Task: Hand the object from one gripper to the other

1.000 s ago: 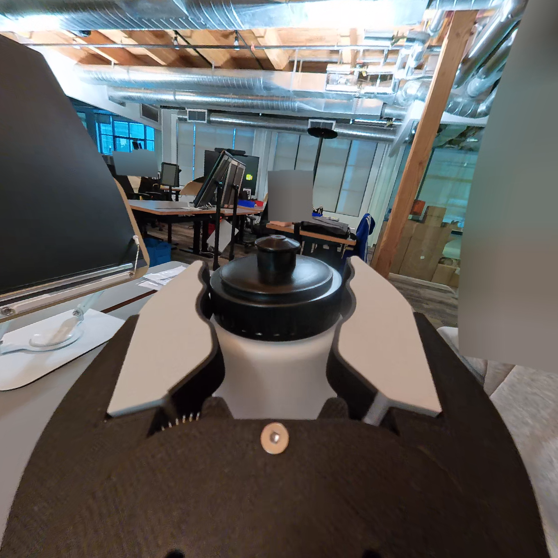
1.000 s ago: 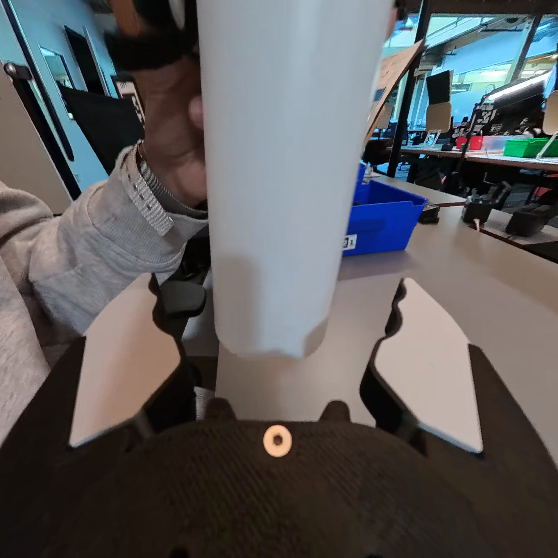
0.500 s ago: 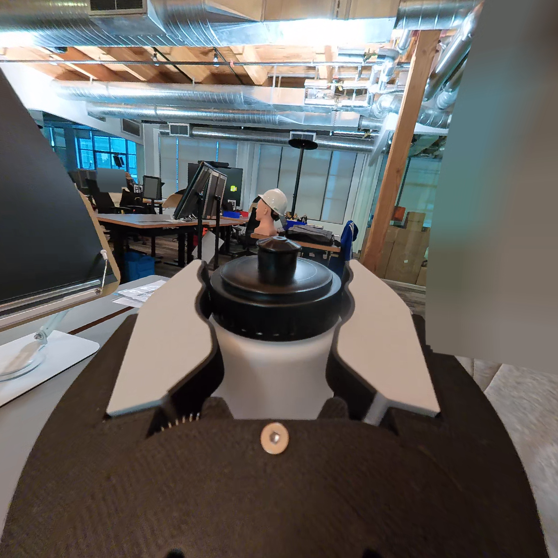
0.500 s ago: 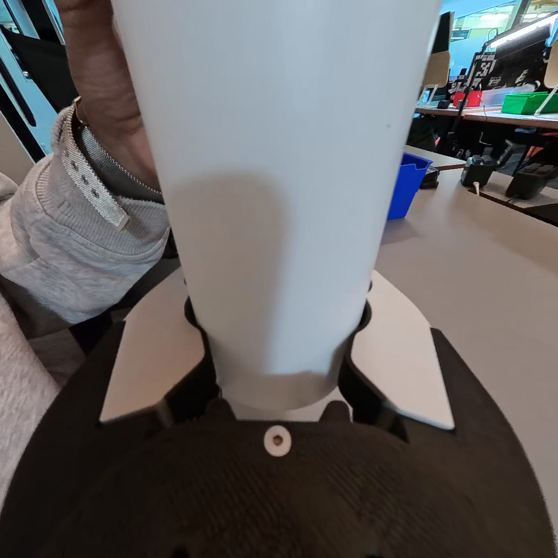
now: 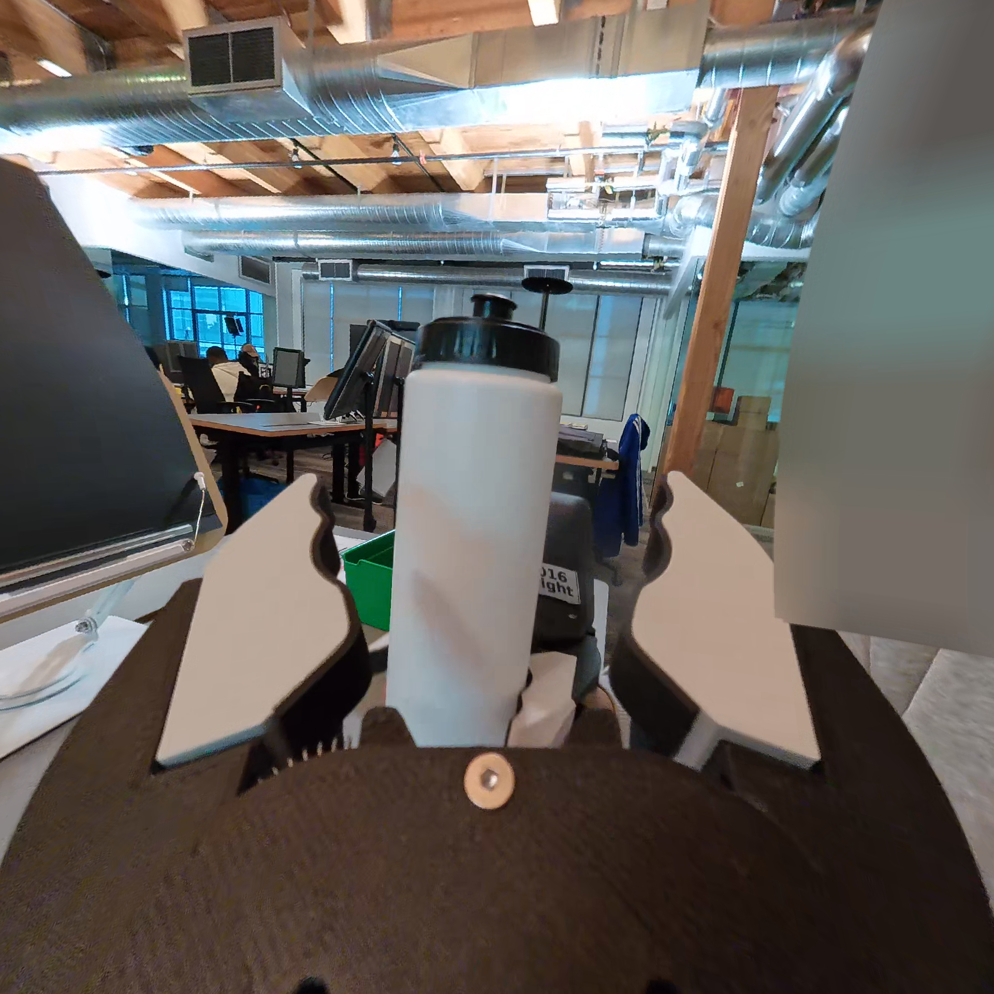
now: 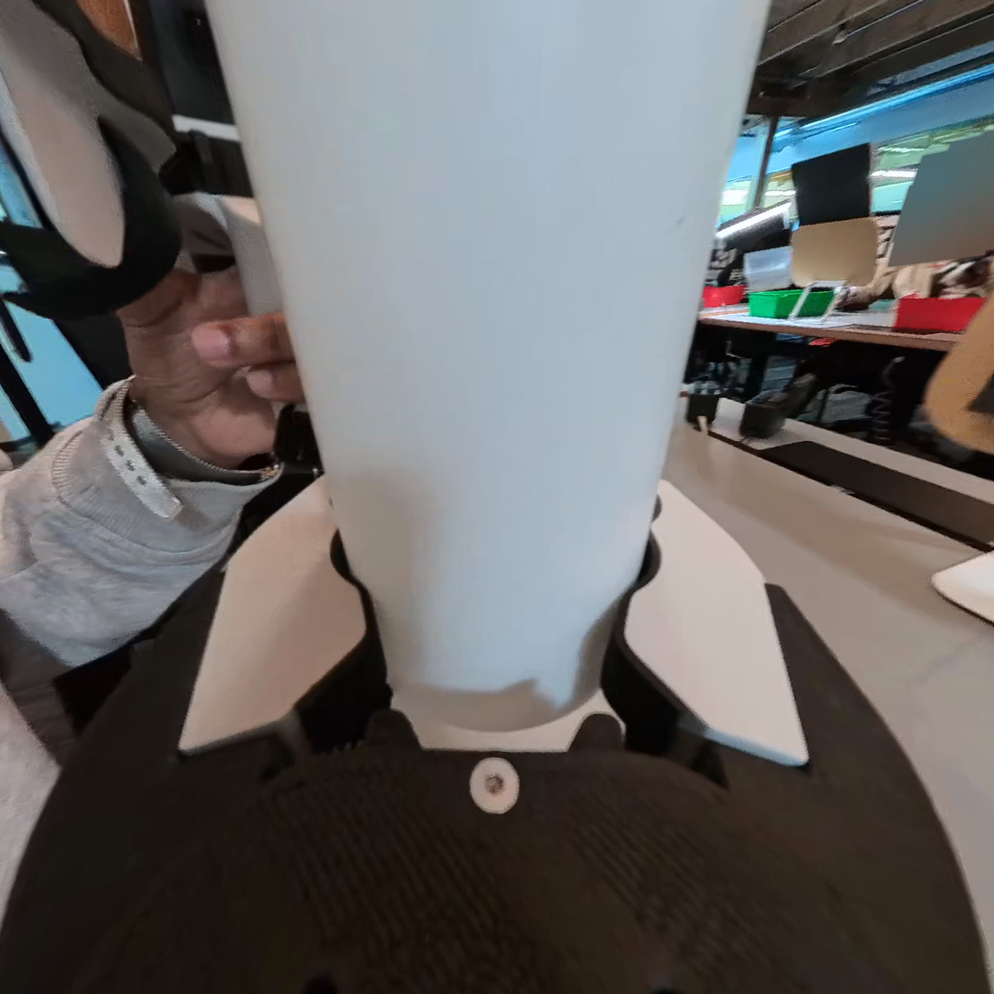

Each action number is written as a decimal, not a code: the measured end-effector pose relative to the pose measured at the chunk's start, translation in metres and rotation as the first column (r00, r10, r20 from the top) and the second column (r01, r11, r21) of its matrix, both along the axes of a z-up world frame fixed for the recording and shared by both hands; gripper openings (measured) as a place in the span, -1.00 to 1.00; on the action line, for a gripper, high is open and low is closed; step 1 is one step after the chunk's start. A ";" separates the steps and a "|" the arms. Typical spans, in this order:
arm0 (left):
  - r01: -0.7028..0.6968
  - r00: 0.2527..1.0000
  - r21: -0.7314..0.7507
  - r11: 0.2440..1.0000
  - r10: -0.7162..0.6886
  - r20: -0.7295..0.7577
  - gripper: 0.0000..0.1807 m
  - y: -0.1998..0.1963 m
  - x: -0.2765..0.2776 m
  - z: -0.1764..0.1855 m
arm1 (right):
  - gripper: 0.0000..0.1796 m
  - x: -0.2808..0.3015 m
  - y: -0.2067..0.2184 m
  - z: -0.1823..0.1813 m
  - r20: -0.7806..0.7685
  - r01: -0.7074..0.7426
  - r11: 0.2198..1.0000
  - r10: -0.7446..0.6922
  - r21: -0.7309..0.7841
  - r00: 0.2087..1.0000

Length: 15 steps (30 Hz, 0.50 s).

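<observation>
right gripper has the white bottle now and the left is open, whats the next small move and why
Probably draw the left gripper straight back, away from the bottle. Its fingers stand spread with a gap on both sides of the bottle, while the right gripper is clamped on the bottle's base, so the load appears to have passed over.

White bottle (image 5: 473, 538), black cap (image 5: 487, 347) — green bin (image 5: 371, 583) behind; grey sleeve (image 6: 102, 543), and red trays (image 6: 938, 313) — far table.
</observation>
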<state>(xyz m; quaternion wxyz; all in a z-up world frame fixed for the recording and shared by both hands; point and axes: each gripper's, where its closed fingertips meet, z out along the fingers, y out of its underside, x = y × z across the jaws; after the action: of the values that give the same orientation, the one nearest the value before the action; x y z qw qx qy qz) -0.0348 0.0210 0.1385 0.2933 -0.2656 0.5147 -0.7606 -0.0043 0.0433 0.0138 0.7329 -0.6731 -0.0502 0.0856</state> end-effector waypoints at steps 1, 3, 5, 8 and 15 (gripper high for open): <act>0.000 1.000 -0.020 1.000 0.000 -0.008 0.22 0.003 0.001 -0.001 | 0.16 0.007 -0.003 0.003 0.011 0.020 1.000 -0.020 0.004 1.000; 0.013 1.000 -0.065 0.998 -0.014 -0.023 0.20 0.008 0.003 -0.001 | 0.16 0.020 -0.009 0.009 0.028 0.053 0.999 -0.054 0.008 0.998; 0.033 0.999 -0.114 0.993 -0.037 -0.032 0.16 0.013 0.004 -0.001 | 0.16 0.033 -0.017 0.020 0.050 0.090 0.996 -0.090 0.011 0.995; 0.052 0.997 -0.158 0.986 -0.060 -0.045 0.12 0.019 0.005 -0.002 | 0.16 0.059 -0.036 0.044 0.099 0.184 0.983 -0.183 0.004 0.978; 0.056 0.994 -0.163 0.985 -0.071 -0.089 0.11 0.018 0.013 -0.013 | 0.16 0.169 -0.147 0.065 0.182 0.587 0.784 -0.559 -0.201 0.809</act>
<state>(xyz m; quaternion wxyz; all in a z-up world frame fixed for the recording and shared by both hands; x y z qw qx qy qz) -0.0216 0.0391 0.1254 0.2221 -0.3074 0.4732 -0.7951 0.1645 -0.1037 0.0788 0.6302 -0.7460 0.1266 -0.1738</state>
